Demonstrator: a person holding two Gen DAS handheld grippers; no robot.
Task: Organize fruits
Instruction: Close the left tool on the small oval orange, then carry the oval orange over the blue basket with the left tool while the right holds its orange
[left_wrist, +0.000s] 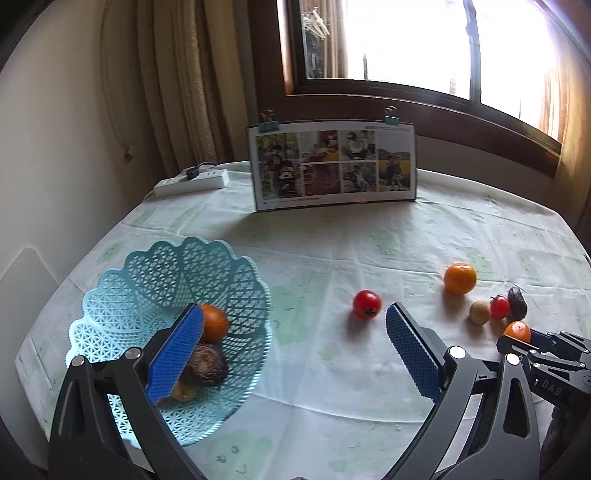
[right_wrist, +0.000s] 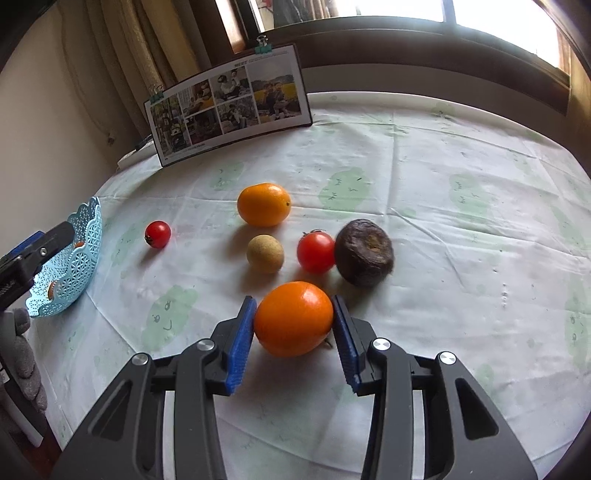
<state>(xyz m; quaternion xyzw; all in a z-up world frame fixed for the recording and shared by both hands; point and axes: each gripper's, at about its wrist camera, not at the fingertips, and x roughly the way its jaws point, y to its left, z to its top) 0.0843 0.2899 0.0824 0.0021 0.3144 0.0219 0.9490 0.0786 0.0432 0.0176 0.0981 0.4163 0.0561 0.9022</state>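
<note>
Left wrist view: the left gripper (left_wrist: 295, 343) hovers with jaws wide apart and empty, one pad over the pale blue lattice plastic basket (left_wrist: 236, 273) that already holds fruit.

Right wrist view: the right gripper (right_wrist: 294, 326) reaches forward, low over the surface, jaws pressed on both sides of a glossy round orange fruit (right_wrist: 293, 318); lift it straight, keeping the squeeze gentle

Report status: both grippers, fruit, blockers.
Left gripper open, empty, beside the blue basket. Right gripper shut on an orange, still on the tablecloth. Dark fruit and tomato sit just ahead.
</note>
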